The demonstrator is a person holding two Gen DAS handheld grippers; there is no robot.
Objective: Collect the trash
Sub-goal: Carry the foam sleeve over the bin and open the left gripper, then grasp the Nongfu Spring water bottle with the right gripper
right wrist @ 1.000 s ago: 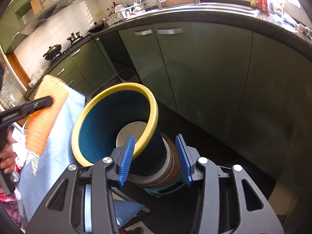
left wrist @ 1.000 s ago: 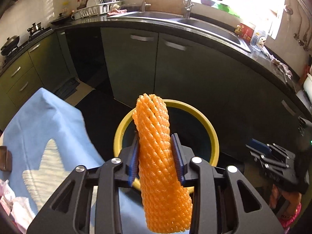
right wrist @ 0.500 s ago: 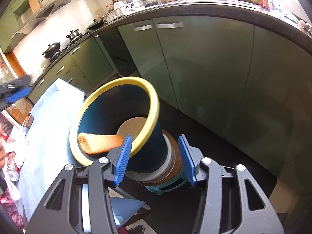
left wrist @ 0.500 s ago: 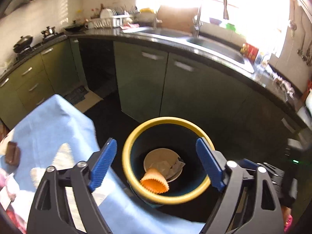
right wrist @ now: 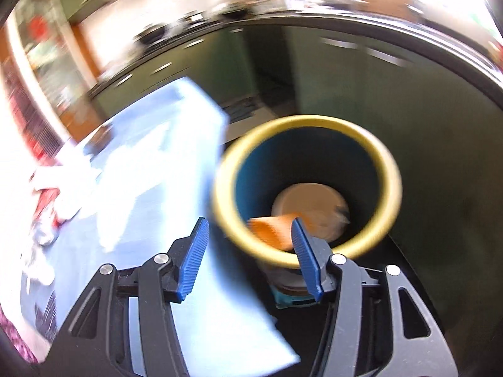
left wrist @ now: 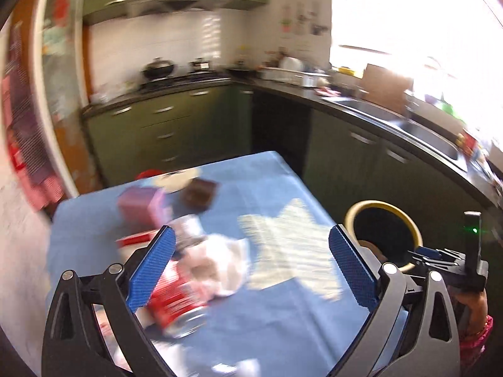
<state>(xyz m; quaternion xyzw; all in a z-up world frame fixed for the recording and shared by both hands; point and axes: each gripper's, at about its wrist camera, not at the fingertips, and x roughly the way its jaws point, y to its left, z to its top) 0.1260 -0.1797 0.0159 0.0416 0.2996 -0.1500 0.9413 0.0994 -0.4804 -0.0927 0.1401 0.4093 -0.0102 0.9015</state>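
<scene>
Hovering above the blue table [left wrist: 283,314], the left claw [left wrist: 251,270] has its blue pads [left wrist: 151,267] spread wide with nothing between them. It points across the cloth toward the far kitchen corner, tilted slightly downward. Just under its left pad lies a red can [left wrist: 176,301] on its side, touching a crumpled white wrapper [left wrist: 220,267]. Beyond them sit a pink box [left wrist: 141,207] and a brown box [left wrist: 199,193], near each other toward the table's far edge. All of these are blurred.

To the right, past the table's right edge, the bin [left wrist: 382,235] with a yellow rim stands on the dark floor, close beside the cloth. The right claw [left wrist: 440,260] shows there low beside the rim, a hand under it.

From the right wrist view, the right claw [right wrist: 248,257] is open to a middling gap and grips nothing. It points down at the near rim of the bin [right wrist: 308,188], its left pad over the table's edge [right wrist: 201,282] and its right pad over the rim. Inside the bin lies the orange net [right wrist: 270,229] against the near wall, beside a pale disc [right wrist: 311,201] at the bottom. Whether net and disc touch is lost in blur.

Dark floor runs open beyond the bin up to the green cabinets [right wrist: 345,72] under the curved counter.
</scene>
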